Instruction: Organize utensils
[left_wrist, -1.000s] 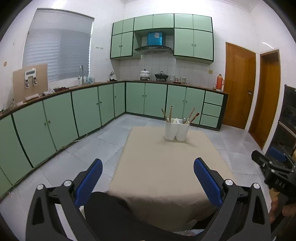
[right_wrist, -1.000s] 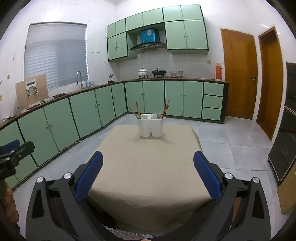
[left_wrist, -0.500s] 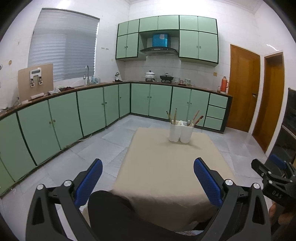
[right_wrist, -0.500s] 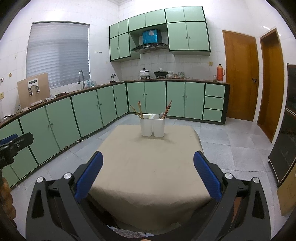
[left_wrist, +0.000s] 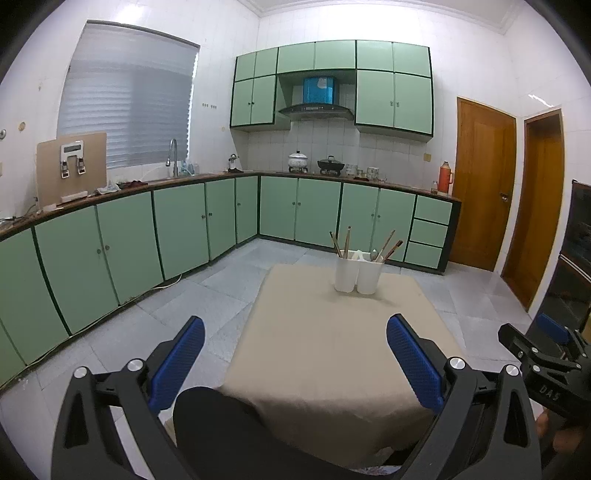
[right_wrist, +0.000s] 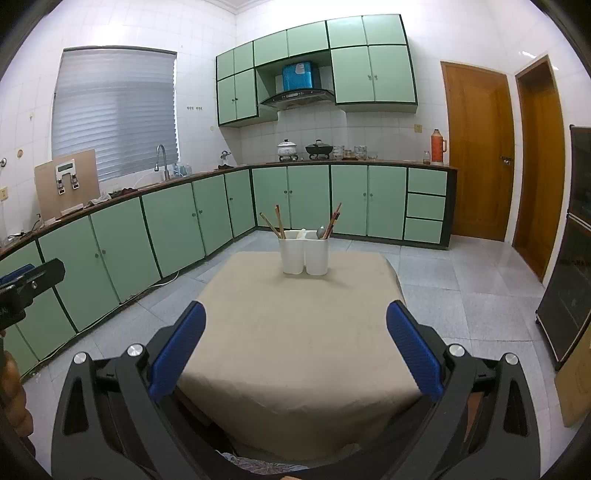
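A white two-compartment utensil holder (left_wrist: 357, 272) (right_wrist: 305, 253) stands at the far side of a table under a beige cloth (left_wrist: 332, 343) (right_wrist: 295, 332). Wooden chopsticks (right_wrist: 277, 222) lean in its left compartment; a metal spoon (right_wrist: 321, 232) and dark chopsticks (right_wrist: 335, 218) stand in the right one. My left gripper (left_wrist: 295, 360) is open and empty, held back from the table's near edge. My right gripper (right_wrist: 294, 343) is open and empty over the near edge. The right gripper also shows at the right edge of the left wrist view (left_wrist: 546, 365).
Green base cabinets (right_wrist: 177, 221) run along the left and back walls, with a sink tap (right_wrist: 160, 157) and pots (right_wrist: 317, 149) on the counter. Two wooden doors (right_wrist: 476, 147) are at the right. A dark cabinet (right_wrist: 569, 288) stands at the right. Grey tiled floor surrounds the table.
Both wrist views have tilted and shifted slightly, so the holder sits a little lower and closer. Both grippers stay open and empty.
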